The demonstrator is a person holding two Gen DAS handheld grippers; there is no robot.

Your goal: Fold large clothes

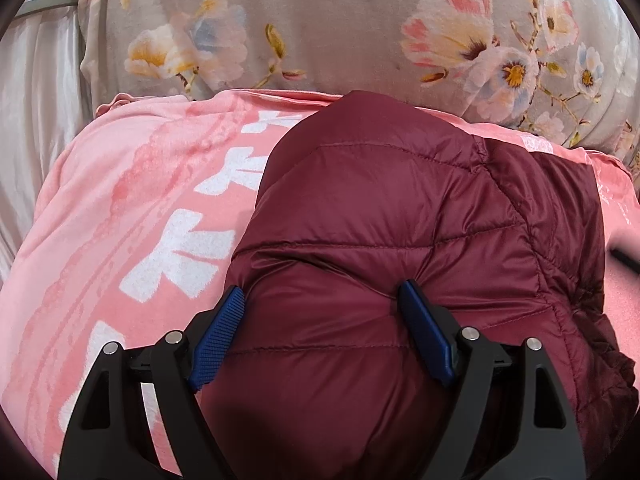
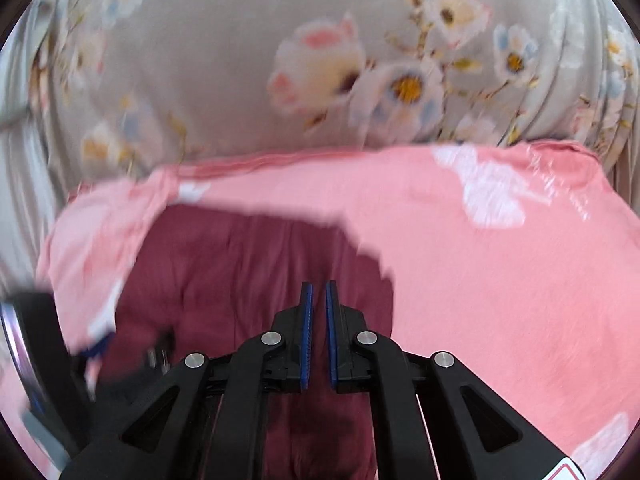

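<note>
The left gripper [image 1: 320, 300] clamps wide around the puffy maroon jacket [image 1: 380, 208] to pin its fold, while the right gripper [image 2: 319, 292] hangs closed and empty.

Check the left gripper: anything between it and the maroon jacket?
Nothing visible. The left gripper stands wide, with the folded maroon puffer jacket bulging directly between its blue pads. Around the jacket there is only the pink blanket it lies on. The right gripper is shut and empty above the jacket.

A pink blanket with white patches [image 1: 132, 208] covers the bed, with a grey floral quilt [image 1: 340, 28] bunched along its far edge.
</note>
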